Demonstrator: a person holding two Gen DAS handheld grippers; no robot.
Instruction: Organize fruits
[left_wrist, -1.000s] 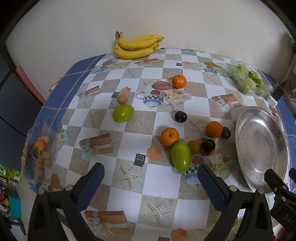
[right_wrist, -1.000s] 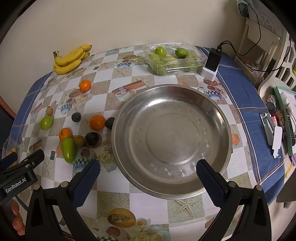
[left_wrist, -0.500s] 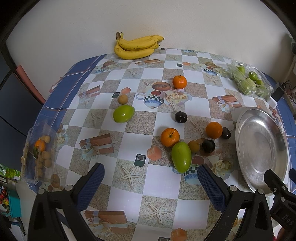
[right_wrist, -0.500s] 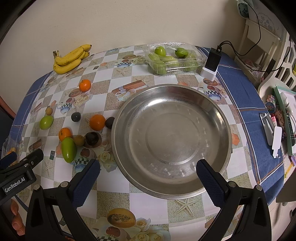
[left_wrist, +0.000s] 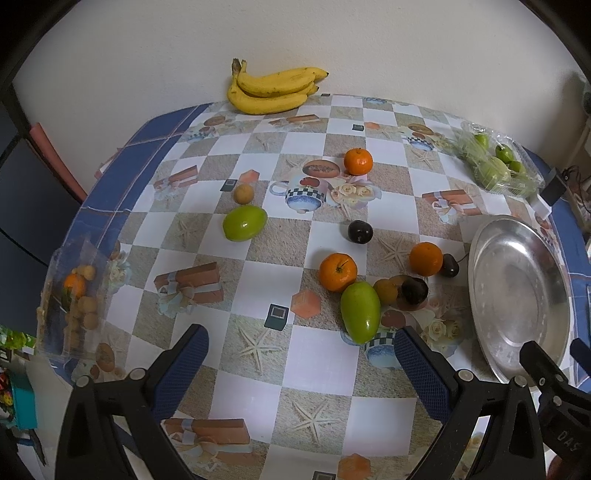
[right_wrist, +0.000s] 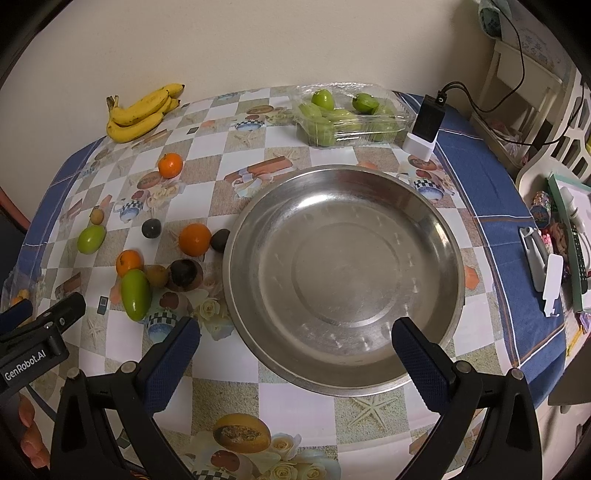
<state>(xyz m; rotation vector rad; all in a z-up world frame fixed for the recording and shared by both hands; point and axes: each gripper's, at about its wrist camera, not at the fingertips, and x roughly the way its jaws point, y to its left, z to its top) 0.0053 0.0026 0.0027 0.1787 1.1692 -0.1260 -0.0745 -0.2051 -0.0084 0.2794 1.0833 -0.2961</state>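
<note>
Left wrist view: left gripper (left_wrist: 301, 363), jaws spread and holding nothing, above the patterned tablecloth (left_wrist: 317, 373); loose fruit ahead comprises a green mango (left_wrist: 360, 312) touching an orange (left_wrist: 338, 272), a second green mango (left_wrist: 244, 223), a dark plum (left_wrist: 360, 231), a far orange (left_wrist: 358, 161) and bananas (left_wrist: 273, 90) by the wall, with the steel dish (left_wrist: 517, 295) at right. Right wrist view: right gripper (right_wrist: 295, 349), likewise spread and empty, over the near rim of the steel dish (right_wrist: 343, 273), which contains no fruit; the scattered fruit lies left of it, an orange (right_wrist: 195, 239) nearest beside a dark fruit (right_wrist: 220, 240); a clear tray of green fruit (right_wrist: 345, 114) sits behind.
</note>
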